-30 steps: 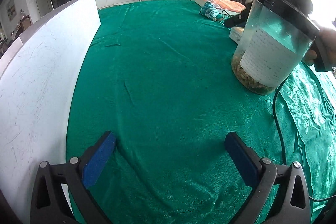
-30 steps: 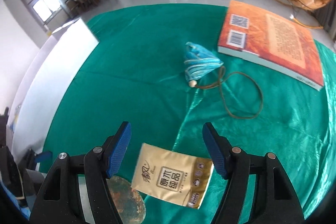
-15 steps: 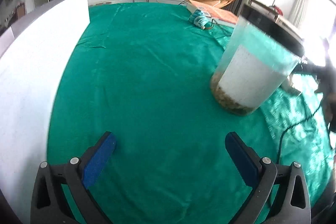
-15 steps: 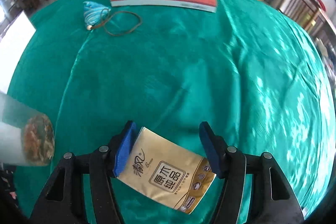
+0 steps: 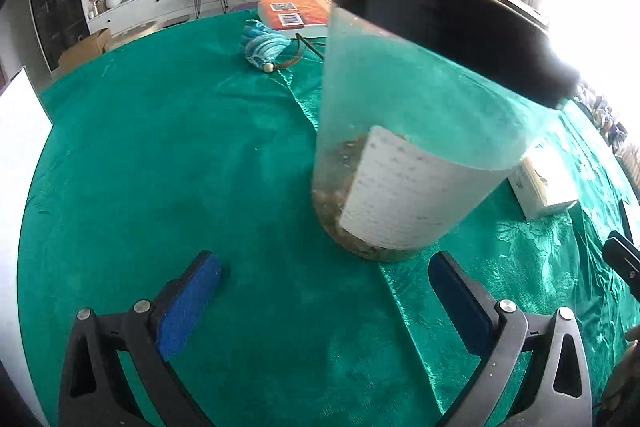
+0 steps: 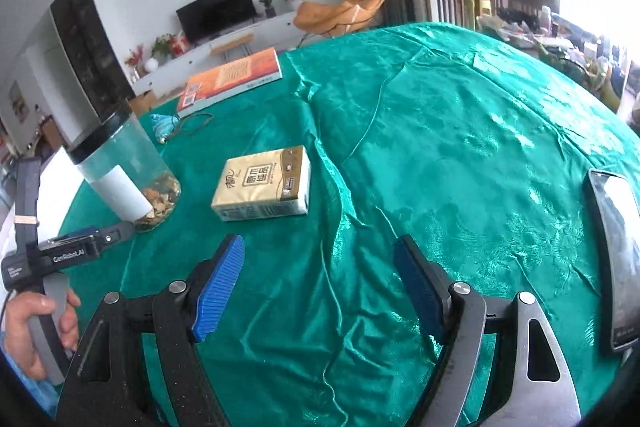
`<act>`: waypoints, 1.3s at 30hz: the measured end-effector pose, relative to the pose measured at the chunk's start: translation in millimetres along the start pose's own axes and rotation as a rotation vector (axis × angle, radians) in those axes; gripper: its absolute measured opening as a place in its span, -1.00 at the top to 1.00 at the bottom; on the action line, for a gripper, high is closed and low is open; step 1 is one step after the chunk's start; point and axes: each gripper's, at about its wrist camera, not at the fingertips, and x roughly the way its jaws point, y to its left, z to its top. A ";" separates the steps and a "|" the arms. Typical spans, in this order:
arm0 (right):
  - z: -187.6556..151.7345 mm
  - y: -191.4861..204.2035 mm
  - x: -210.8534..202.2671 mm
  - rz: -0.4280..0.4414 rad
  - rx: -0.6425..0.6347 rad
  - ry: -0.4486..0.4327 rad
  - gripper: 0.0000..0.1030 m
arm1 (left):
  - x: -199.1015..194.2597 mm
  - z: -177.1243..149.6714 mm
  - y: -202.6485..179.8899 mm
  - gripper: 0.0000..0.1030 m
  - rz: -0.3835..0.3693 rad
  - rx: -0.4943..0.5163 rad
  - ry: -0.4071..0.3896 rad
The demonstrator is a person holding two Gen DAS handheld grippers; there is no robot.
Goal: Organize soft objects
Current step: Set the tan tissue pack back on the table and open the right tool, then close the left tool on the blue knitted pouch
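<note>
Right wrist view: right gripper (image 6: 318,289) is opening with nothing between the pads, tissue pack (image 6: 264,183) lying flat on the cloth ahead. Left gripper (image 5: 324,301) is spread wide just beside the jar (image 5: 404,131); one swing probably tips it, though fisheye hides the gap.

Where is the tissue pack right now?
Right wrist view, centre-left: the tissue pack lies flat on the green cloth, just right of the jar, untouched.
</note>
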 end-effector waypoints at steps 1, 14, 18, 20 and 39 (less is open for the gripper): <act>-0.7 -0.4 4.5 0.008 0.002 0.017 -0.55 | -5.7 -3.2 5.0 -1.00 -0.011 -0.018 -0.006; -11.0 -5.7 20.3 0.042 0.032 0.092 -0.55 | -7.0 122.1 132.1 -1.00 -0.118 -0.367 -0.043; -11.2 -6.9 21.0 0.051 0.044 0.092 -0.55 | 32.0 175.4 92.8 -1.00 -0.102 -0.150 0.048; -10.9 -7.2 21.7 0.056 0.047 0.091 -0.58 | 53.6 194.1 81.1 -1.00 -0.121 -0.124 0.083; -7.3 -8.6 26.4 0.081 0.053 0.080 -0.59 | 56.2 144.0 112.2 0.11 -0.007 -0.176 0.022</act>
